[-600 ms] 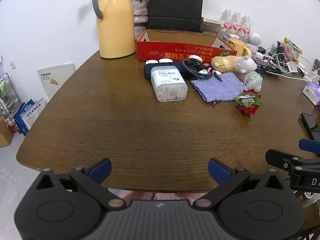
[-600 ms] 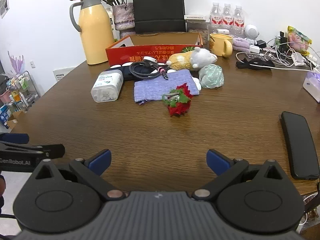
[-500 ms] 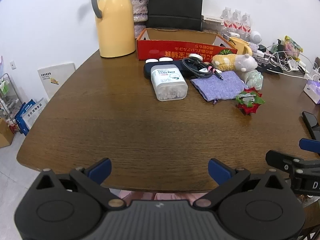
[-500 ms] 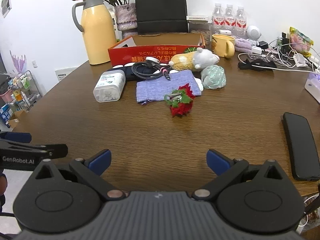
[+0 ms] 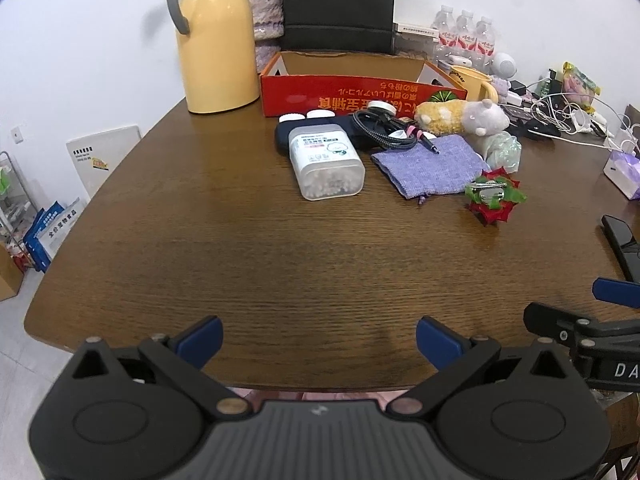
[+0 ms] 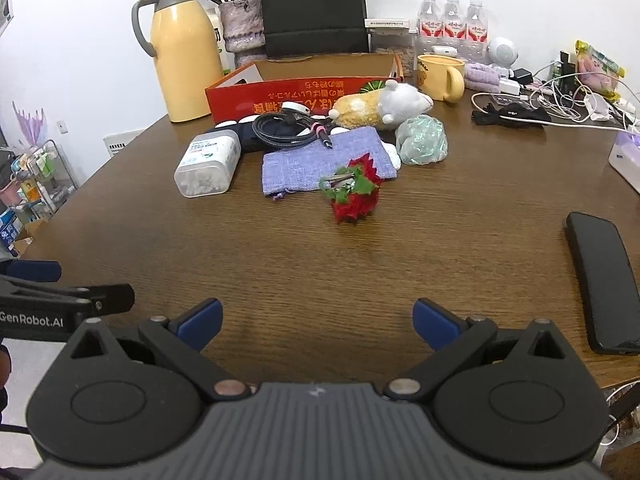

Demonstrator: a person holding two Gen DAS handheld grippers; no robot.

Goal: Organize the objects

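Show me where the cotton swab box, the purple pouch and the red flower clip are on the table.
cotton swab box (image 5: 326, 162): left wrist view, on its labelled top face.
purple pouch (image 6: 326, 160): right wrist view, middle of the fabric.
red flower clip (image 6: 356, 196): right wrist view, on the red petals.

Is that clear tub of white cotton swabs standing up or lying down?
Lying down. The clear tub rests on its side on the table, label facing up.

We see a yellow jug (image 5: 218, 40), red box (image 5: 360, 94), purple woven pouch (image 5: 430, 166), brown wood-grain table (image 5: 240, 260)
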